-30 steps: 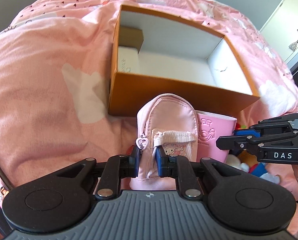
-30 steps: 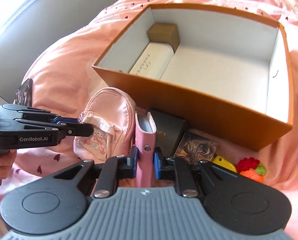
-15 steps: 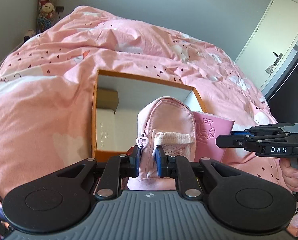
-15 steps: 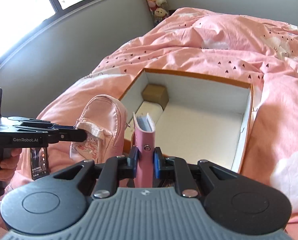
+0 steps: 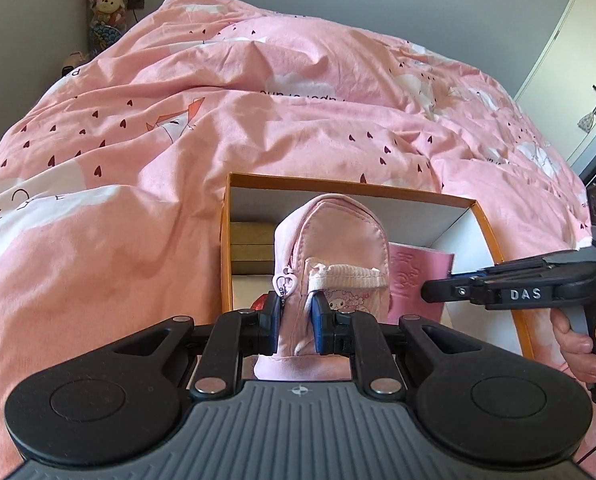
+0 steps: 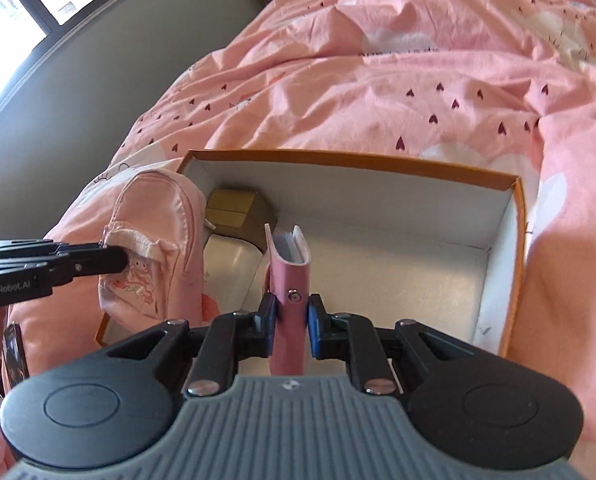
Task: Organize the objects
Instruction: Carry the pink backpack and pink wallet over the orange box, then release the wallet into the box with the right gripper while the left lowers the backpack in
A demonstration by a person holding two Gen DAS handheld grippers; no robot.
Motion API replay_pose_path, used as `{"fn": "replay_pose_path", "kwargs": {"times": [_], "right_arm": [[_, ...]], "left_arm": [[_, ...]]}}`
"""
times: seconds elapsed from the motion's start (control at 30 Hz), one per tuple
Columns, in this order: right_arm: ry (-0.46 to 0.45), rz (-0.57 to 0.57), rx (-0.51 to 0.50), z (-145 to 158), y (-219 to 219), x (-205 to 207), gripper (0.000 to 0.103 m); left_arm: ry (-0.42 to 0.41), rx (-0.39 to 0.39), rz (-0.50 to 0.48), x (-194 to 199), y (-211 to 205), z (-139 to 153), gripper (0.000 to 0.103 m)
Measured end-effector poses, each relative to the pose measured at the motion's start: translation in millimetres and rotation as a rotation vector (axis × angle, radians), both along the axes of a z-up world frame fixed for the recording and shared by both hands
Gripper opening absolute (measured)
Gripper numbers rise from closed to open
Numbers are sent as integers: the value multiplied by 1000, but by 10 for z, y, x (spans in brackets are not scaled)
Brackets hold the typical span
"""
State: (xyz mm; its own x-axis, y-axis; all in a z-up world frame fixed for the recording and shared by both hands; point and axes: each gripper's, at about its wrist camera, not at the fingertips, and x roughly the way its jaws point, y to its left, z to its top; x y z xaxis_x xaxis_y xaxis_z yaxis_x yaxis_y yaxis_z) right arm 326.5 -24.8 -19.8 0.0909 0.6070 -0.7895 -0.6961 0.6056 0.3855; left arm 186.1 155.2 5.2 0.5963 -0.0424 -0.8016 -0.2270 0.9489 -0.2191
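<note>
Small pink satin-sheen cloth backpack (image 5: 330, 248); matt orange cardboard box (image 6: 354, 158), white inside; smooth pink leather-look wallet (image 6: 288, 280); crumpled pink cotton duvet (image 5: 218, 120).

Backpack (image 5: 330, 248) and notebook (image 6: 288, 276) lifted — now over box (image 6: 514, 216).

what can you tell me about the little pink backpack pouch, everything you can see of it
The small pink fabric backpack-shaped pouch looks like soft satin-like cloth with a rounded top and stitched seams. A zipper runs down its left edge, ending in a pale heart-shaped pull. Its front pocket has a white ribbed elastic hem above a printed cartoon character. It is upright, pinched near its lower front by the left tool, in front of the open orange cardboard box. Beside it is the pink wallet clamped in the right tool.
</note>
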Motion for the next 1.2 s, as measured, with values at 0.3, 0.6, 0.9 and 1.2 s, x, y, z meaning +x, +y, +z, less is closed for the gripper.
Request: {"fn": "replay_pose_path", "kwargs": {"times": [0.3, 0.6, 0.9, 1.2], "right_arm": [[148, 2, 26, -461, 490, 443, 17], [135, -41, -26, -670, 627, 685, 22], [11, 2, -126, -765, 636, 589, 32], [-56, 311, -207, -712, 617, 229, 60]], "left_arm": [[84, 58, -14, 308, -27, -164, 18], [109, 89, -14, 451, -36, -221, 18], [112, 53, 13, 481, 16, -261, 18], [85, 36, 36, 490, 68, -196, 18]]}}
